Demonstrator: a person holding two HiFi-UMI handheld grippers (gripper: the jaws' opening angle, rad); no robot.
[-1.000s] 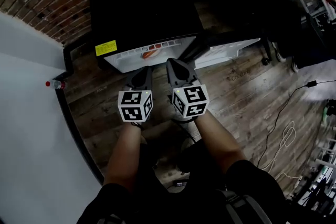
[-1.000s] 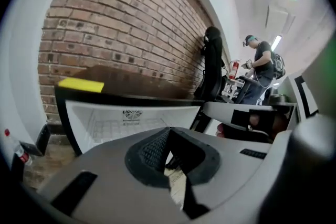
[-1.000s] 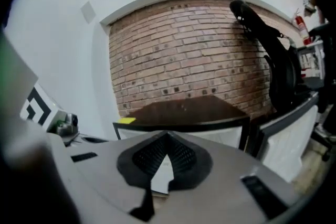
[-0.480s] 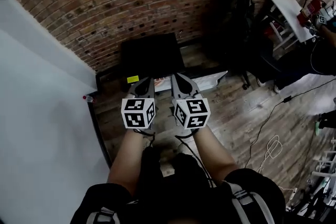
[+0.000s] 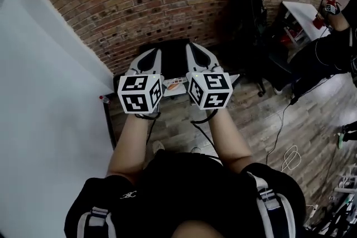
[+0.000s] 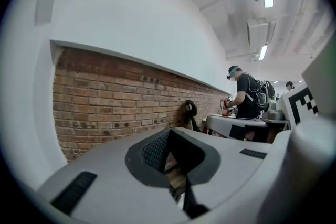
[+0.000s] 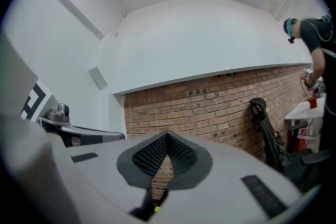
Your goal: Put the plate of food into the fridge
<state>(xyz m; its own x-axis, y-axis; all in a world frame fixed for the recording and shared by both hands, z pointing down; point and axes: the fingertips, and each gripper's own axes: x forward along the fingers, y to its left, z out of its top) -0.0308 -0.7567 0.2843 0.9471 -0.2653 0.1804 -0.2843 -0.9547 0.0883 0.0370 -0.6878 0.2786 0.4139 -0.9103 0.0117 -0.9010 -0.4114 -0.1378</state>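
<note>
We hold both tools up at chest height in front of the small black fridge (image 5: 172, 56), which stands on the wooden floor (image 5: 262, 120) against the brick wall (image 5: 139, 3). The left gripper (image 5: 149, 54) has its jaws pressed together on nothing, and its own view (image 6: 169, 136) shows only wall beyond the tips. The right gripper (image 5: 195, 52) is the same, its jaws tight together and empty (image 7: 167, 136). We judge that empty grippers make sense here, because the plate of food (image 5: 174, 85) already sits inside the open fridge. It shows as a reddish-orange patch on a pale surface between the two cubes. With nothing to carry, the tools hang clear of the opening, and the fridge probably still has to be shut.

For writing there is little to read. The left cube (image 5: 139, 95) and the right cube (image 5: 210, 90) carry black-and-white square markers — patterns, not words. A small pale logo on the black shirt (image 5: 127, 195) is too small to make out. We see no brand on the fridge from here.
</note>
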